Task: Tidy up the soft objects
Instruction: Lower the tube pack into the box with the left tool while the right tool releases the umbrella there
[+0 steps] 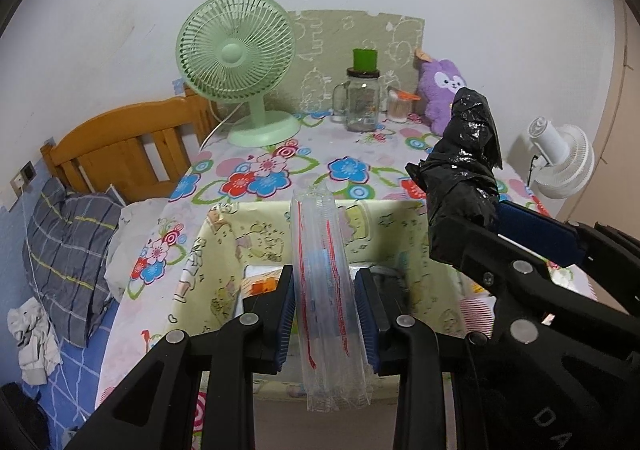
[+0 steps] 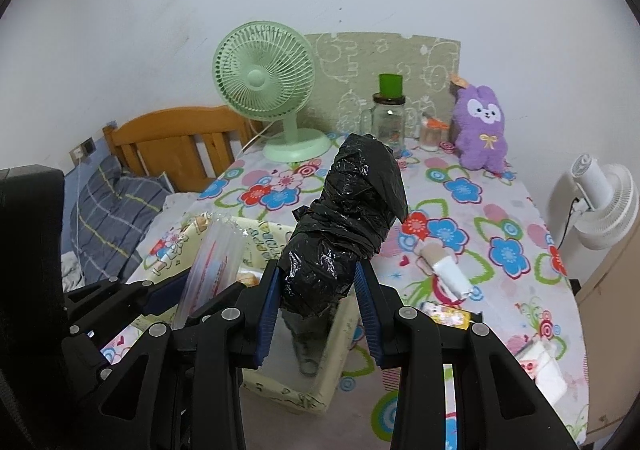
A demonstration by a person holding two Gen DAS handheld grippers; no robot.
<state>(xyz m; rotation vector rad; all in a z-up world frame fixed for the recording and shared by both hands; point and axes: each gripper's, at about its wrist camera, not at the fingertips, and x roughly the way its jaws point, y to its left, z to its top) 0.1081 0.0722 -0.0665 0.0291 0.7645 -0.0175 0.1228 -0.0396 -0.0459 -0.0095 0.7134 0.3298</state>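
Black bag roll clamped upright in right gripper, above box.

A green fan stands at the far left of the flowered counter, a glass jar right of it, a white fan off the right edge.

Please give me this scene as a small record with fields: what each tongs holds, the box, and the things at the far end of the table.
left tongs: shut on a clear plastic bag roll with red lines
right tongs: shut on a crumpled black plastic bag bundle
box: yellow cartoon-print box, open, on the floral tablecloth, under both tongs
far end: pale green desk fan, glass jar with green cap, purple plush rabbit
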